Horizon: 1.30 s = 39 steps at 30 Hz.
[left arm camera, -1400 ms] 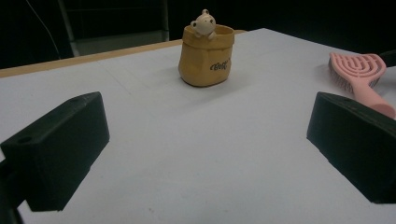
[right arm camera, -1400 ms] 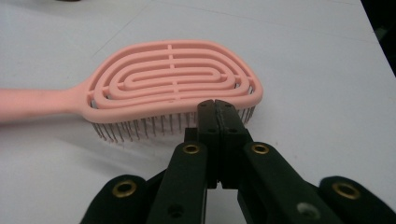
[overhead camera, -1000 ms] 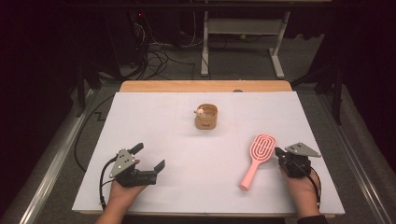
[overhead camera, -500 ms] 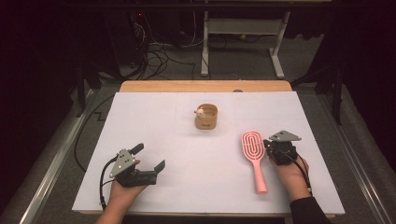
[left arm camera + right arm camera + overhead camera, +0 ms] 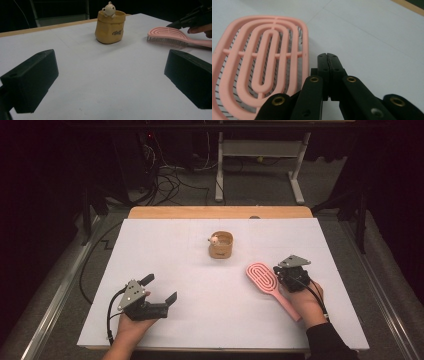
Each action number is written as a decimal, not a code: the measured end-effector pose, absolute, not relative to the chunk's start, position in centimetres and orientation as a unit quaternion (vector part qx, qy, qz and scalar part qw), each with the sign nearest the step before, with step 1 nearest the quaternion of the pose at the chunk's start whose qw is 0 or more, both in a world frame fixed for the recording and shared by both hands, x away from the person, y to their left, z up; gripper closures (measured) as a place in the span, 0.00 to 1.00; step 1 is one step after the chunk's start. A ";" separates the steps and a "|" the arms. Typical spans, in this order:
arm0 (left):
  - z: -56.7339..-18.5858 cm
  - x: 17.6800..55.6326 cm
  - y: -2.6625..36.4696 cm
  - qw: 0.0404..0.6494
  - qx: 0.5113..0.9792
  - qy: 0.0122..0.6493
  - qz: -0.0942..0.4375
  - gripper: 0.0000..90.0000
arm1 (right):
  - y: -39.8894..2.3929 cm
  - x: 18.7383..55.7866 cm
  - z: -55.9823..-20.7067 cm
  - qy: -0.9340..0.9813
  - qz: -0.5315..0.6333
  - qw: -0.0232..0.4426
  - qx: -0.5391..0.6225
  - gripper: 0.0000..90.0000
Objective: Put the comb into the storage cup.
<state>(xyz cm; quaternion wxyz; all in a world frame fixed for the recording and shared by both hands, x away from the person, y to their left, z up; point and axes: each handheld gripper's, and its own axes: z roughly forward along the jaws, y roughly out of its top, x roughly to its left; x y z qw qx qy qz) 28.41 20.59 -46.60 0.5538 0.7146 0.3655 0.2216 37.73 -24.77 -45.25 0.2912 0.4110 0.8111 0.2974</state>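
White covering stretched across the table (image 5: 200, 330), with a strip of bare wood showing at its far edge and a dark floor strewn with cables beyond. Out near the middle, toward the far side, stood a small tan pot (image 5: 221, 245) with a tiny bear figure peeking over its rim; the left gripper view caught it upright with dark lettering on its side (image 5: 110, 26). Over on the right side lay the pink hairbrush (image 5: 270, 286), back up and bristles down on the table, its oval head angled toward the pot and its handle running back toward the person's right hand. Right beside that head sat the right gripper (image 5: 286, 272), and its jaws were clamped tight together with nothing between them, the closed tip (image 5: 328, 58) lying just beside the brush's rim (image 5: 259, 72); whether it actually touched the pink edge could not be told. Down at the near left, the left gripper (image 5: 159, 289) rested low over the table in the person's hand, jaws spread wide apart and empty, well away from both brush and pot. From its own camera the two black pads (image 5: 30, 80) framed bare white surface, the brush (image 5: 167, 36) off to the far right.
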 end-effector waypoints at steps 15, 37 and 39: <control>-46.7 28.4 20.4 0.551 0.718 0.366 0.217 0.00 | -27.9 31.7 -43.9 0.750 0.396 0.286 0.446 0.98; -46.7 28.4 20.1 0.543 0.724 0.363 0.222 0.00 | -29.5 28.1 -44.7 0.709 0.460 0.291 0.449 0.47; -46.7 28.4 20.1 0.544 0.723 0.363 0.222 0.00 | -29.8 28.3 -44.8 0.705 0.465 0.282 0.456 0.37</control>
